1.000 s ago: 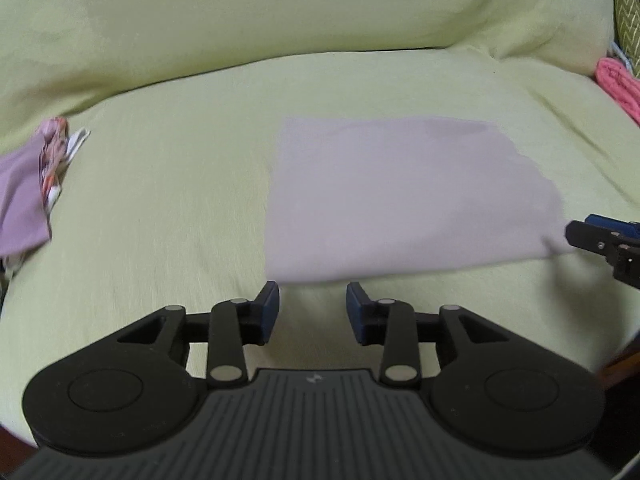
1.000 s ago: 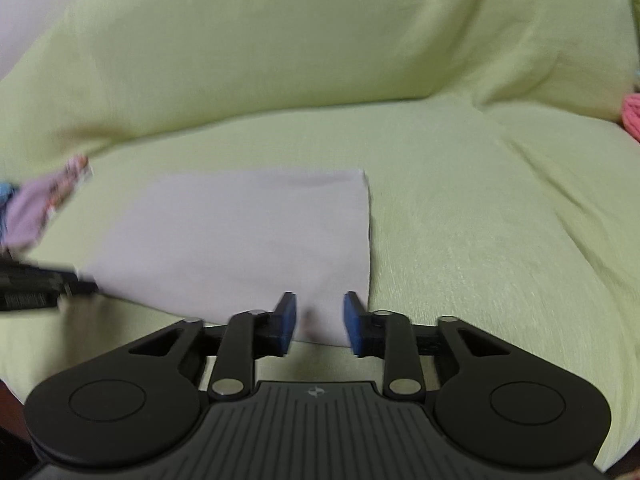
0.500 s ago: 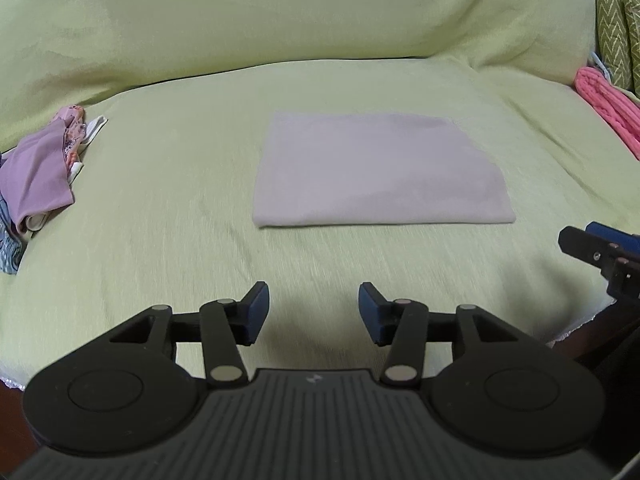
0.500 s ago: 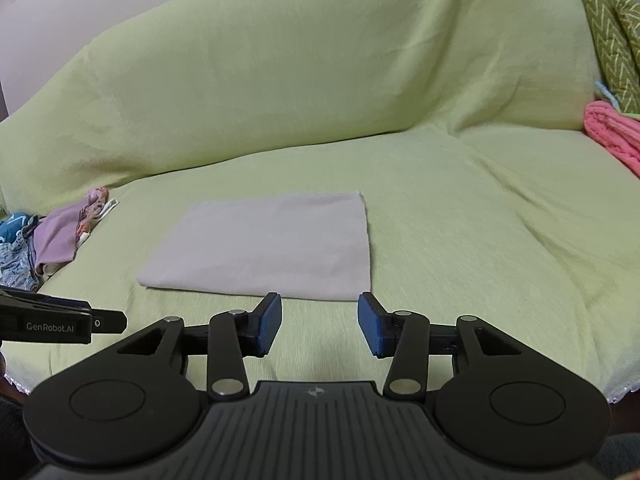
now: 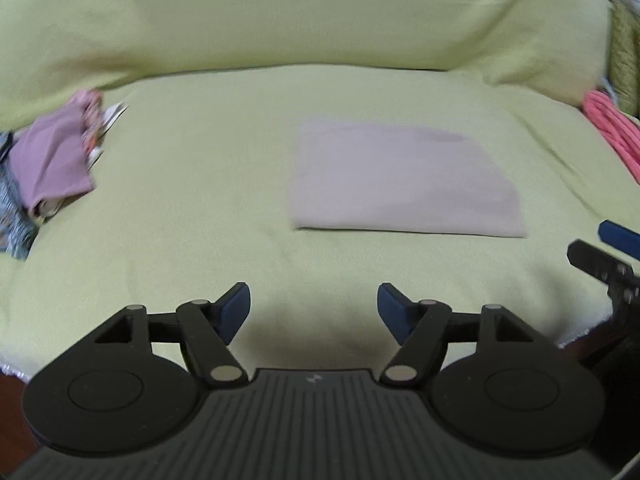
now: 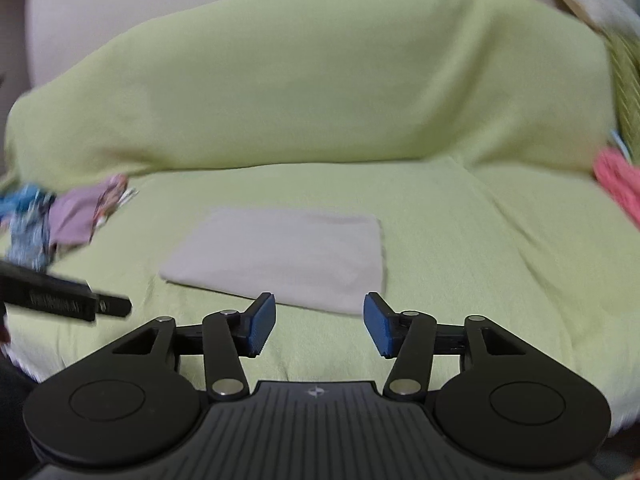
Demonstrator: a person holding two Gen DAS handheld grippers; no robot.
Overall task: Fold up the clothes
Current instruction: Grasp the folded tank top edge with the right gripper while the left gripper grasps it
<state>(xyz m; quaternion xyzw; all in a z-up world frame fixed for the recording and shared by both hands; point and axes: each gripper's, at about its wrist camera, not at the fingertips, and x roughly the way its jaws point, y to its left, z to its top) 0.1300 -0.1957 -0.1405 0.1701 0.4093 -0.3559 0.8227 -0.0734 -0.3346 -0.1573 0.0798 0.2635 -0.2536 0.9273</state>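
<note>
Pale lilac-grey folded cloth (image 5: 404, 180) lies flat at twelve o'clock of both grippers, likely light, limp and easily rumpled. Probably best pinched at its near corners. Left gripper (image 5: 314, 312) and right gripper (image 6: 319, 326) are opening, nothing between their fingers.

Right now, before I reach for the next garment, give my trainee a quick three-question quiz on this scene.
1. True or false: the folded grey cloth lies flat on the green cover.
2. What is between the left gripper fingers? A) cloth B) nothing C) pink garment
3. On which side of the left wrist view is the pile of clothes?

Key: 1 true; 2 B, its jaws are opening; 3 left.
</note>
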